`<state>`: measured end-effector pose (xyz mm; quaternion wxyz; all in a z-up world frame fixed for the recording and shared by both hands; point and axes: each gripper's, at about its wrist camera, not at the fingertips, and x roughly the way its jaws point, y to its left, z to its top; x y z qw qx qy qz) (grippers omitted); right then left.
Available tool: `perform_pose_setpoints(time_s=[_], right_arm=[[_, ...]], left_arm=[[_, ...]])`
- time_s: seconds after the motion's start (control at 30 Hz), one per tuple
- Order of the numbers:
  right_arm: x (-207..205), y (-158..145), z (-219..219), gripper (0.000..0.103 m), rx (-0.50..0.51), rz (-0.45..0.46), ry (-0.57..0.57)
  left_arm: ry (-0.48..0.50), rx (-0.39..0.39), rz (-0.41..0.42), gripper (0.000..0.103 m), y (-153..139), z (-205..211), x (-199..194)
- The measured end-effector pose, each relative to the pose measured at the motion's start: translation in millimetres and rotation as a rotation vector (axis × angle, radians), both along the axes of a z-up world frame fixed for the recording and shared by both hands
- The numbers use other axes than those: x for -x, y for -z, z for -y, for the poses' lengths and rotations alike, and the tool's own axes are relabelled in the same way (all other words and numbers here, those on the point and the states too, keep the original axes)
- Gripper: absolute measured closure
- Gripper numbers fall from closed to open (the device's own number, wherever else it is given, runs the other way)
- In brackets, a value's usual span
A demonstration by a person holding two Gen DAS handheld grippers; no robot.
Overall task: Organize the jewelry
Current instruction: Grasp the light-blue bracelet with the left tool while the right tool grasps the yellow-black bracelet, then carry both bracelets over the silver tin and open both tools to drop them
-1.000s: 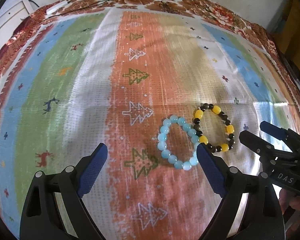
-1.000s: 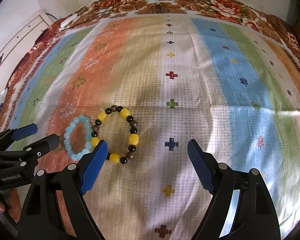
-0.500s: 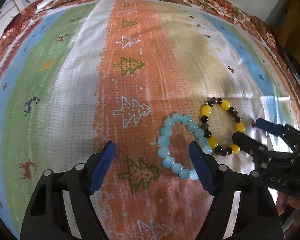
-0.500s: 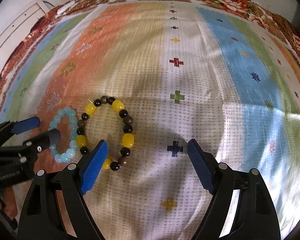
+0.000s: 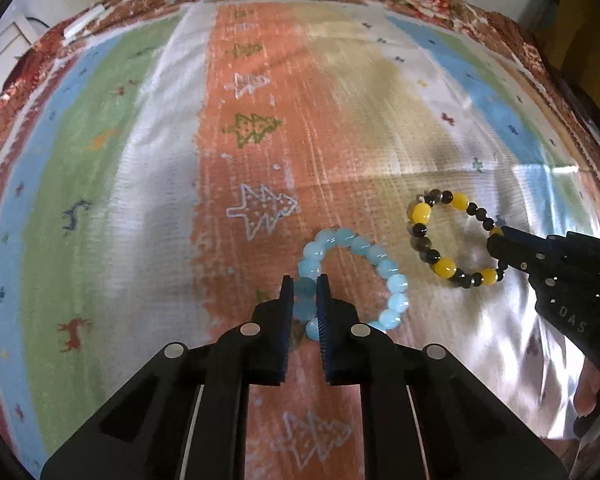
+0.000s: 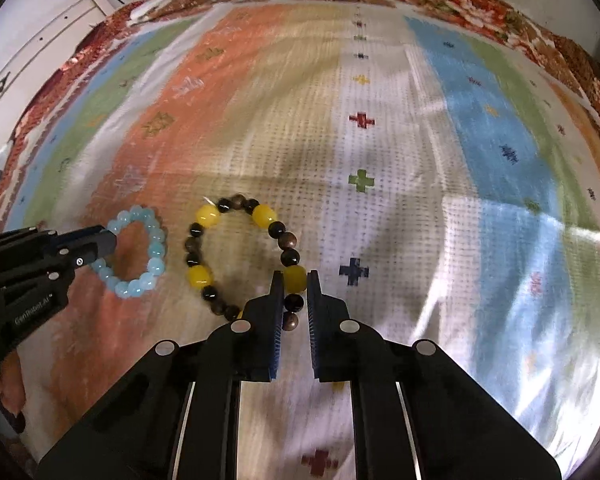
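A: How far along?
B: Barely begun (no box or tray in view). Nearest, the left gripper (image 5: 302, 292) pinches the light blue bead bracelet (image 5: 392, 284); the right gripper (image 6: 291, 288) clamps the yellow-and-dark bead bracelet (image 6: 204, 216).
A: Poses?
B: Both low, angled forward onto the striped cloth (image 6: 480, 128); the bracelets lie side by side, apart.

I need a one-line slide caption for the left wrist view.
Left claw shut on the blue bracelet lying on striped cloth.

Both tools (image 5: 303, 286) (image 6: 291, 282) clamped, low
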<state>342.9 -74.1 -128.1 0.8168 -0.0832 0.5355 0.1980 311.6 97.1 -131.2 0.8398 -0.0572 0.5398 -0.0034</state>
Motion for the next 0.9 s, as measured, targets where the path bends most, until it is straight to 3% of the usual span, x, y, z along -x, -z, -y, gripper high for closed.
perform_pose_setpoints(time_s=[0.23,0.5,0.6,0.9], right_arm=[[31,-50,10,0.091,-0.064,0.076,-0.008],[67,-88,23,0.091,-0.077,0.149,-0.023],[83,-101,35,0.091,-0.104,0.173,-0.023],[133,-126,51,0.091,-0.168,0.224,-0.055]], left_arm=[[-0.006,0.078,0.082,0.092,-42,-5,28],[0.009,0.077,0.132,0.092,-71,5,63],[0.028,0.044,0.159,0.092,-85,14,84],[0.057,0.092,0.239,0.092,-118,41,132]])
